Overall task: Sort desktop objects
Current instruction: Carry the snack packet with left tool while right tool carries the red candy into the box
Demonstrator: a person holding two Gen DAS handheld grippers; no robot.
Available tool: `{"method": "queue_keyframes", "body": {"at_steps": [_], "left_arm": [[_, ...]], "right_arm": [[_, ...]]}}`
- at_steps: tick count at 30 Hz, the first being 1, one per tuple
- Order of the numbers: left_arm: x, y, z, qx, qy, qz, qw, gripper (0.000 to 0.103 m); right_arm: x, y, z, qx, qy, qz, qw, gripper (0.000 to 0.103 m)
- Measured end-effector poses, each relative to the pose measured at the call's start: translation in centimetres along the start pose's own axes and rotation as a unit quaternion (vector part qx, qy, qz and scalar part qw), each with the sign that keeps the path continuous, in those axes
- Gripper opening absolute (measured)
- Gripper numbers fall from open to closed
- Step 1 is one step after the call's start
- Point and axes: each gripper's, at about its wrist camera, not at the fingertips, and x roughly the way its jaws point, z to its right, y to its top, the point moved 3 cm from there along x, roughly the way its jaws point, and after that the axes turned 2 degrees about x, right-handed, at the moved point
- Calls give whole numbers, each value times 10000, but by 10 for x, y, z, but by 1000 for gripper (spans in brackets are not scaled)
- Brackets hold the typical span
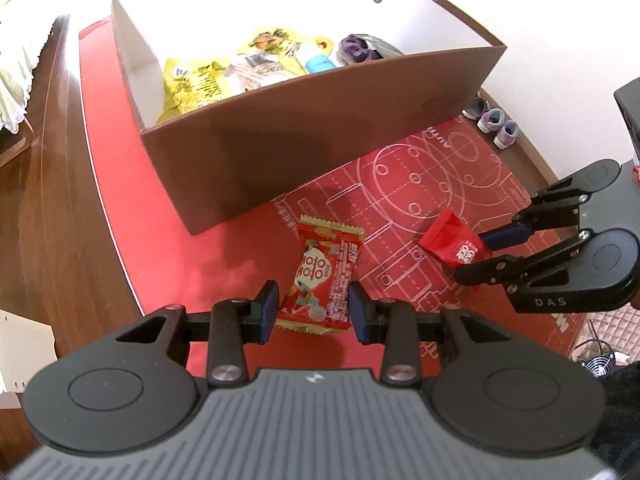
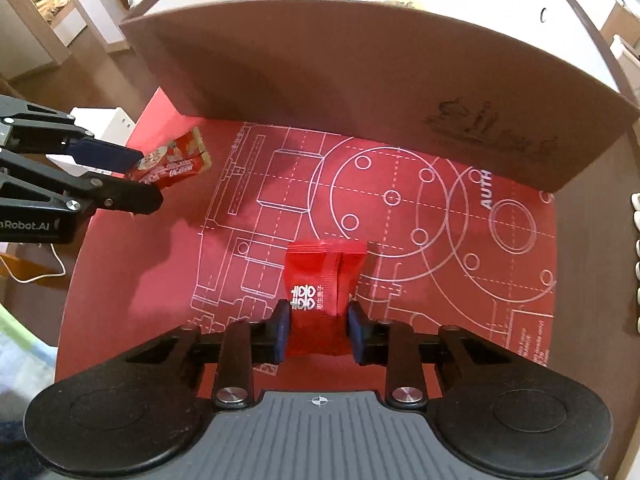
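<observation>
My left tongs (image 1: 313,309) pinch a snack packet (image 1: 326,280), my right tongs (image 2: 319,330) a red candy bag (image 2: 325,280); next, lift both over the box (image 1: 280,152) wall.

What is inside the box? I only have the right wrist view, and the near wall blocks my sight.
Observer: Yellow snack bags, a blue-and-white item and a purple pouch lie in the box.
Operator: Is the left gripper square on its packet?
Observer: Yes. The left gripper has one pad on each long side of the printed packet, near its lower end.
</observation>
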Motion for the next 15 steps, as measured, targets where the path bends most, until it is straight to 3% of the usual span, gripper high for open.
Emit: {"method": "queue_keyframes", "body": {"at_steps": [4,15], "left_arm": [[-6,5,6,45,-15,89,9999,32],[-53,40,12,143,-18,680,9976,32]], "right_arm": [[-15,-2,3,107,96,97,9999,29],[-82,13,31,879,852,665,9903,29]]}}
